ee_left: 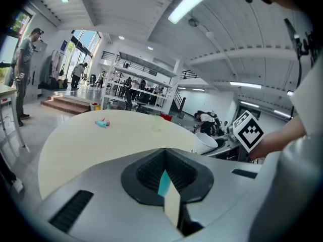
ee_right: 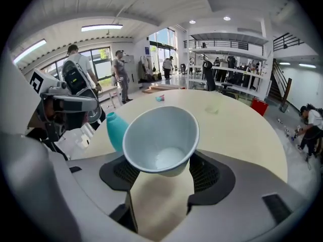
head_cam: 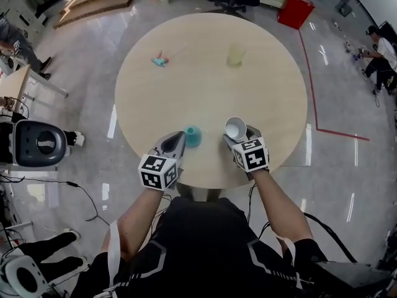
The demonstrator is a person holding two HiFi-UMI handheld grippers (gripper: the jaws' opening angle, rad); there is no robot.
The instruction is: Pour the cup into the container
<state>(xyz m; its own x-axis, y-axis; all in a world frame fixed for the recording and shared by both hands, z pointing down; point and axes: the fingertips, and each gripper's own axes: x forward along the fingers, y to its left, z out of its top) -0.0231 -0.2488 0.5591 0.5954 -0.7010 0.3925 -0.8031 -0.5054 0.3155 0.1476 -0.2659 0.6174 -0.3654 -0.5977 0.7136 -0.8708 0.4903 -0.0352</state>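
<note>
one teal sliver of the container (ee_left: 163,184) shows through the left tool (ee_left: 165,171).

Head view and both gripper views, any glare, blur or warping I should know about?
Head view: ceiling lights streak as glare on the glossy floor, while the table is matte and evenly lit. Left gripper view: heavy fisheye bending, dark corners, the strip light blown out. Right gripper view: same warping, but the white cup reads sharp.
</note>
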